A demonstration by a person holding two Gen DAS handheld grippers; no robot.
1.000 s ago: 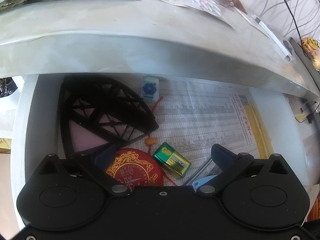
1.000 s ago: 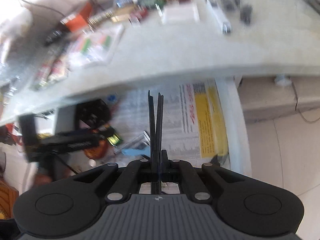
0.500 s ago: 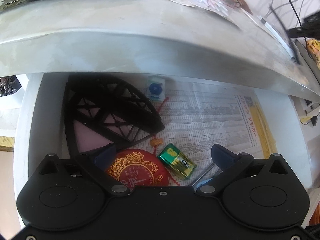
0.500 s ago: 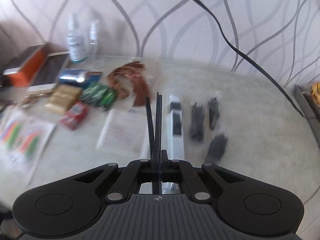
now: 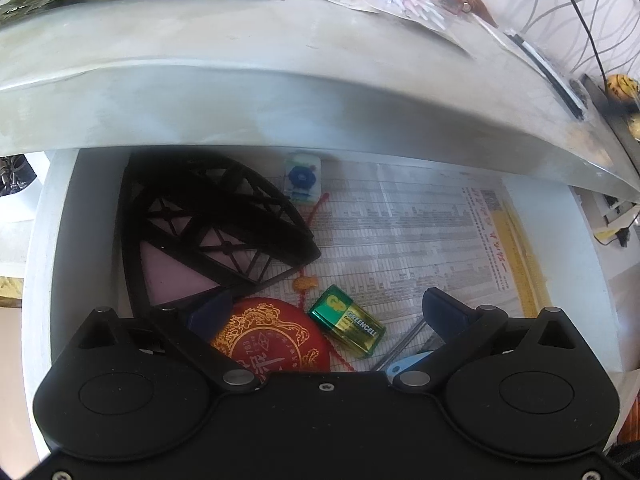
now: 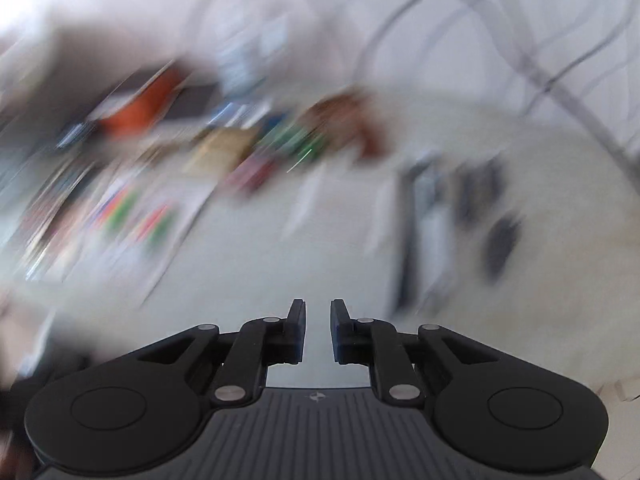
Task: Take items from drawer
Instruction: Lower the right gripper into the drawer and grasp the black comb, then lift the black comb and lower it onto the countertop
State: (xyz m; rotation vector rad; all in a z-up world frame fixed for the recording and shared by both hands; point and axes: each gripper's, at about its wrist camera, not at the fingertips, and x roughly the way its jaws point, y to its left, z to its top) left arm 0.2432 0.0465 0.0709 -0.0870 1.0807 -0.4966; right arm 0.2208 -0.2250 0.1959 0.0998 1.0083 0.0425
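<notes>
The drawer (image 5: 56, 240) stands pulled out under the edge of the bench (image 5: 240, 92), and the left gripper (image 5: 326, 312) hangs over its near part with its fingers spread wide and nothing between them. Between those fingers lie two items. The green battery (image 5: 347, 322) is almost in the middle of the gap, a little to the right of centre, and its long axis runs diagonally, from far-left to near-right. The red round disc (image 5: 272, 340) lies to the left of the battery, close to the left finger (image 5: 210, 314), and partly under the body of the gripper. A black lattice frame (image 5: 208, 220) fills the far left part of the drawer, and a small white and blue piece (image 5: 303, 178) sits at the far end, on the printed paper (image 5: 420, 232) that lines the bottom.

The right gripper (image 6: 318, 330) is over the bench top, not over the drawer; its view is strongly blurred. Its fingers are apart by a small gap and hold nothing.

I judge that the left gripper is clearly the nearer one to the items that are in the drawer. Because the battery lies oblique to the line between the fingers, a small turn of the wrist would probably be needed to close on its narrow sides
</notes>
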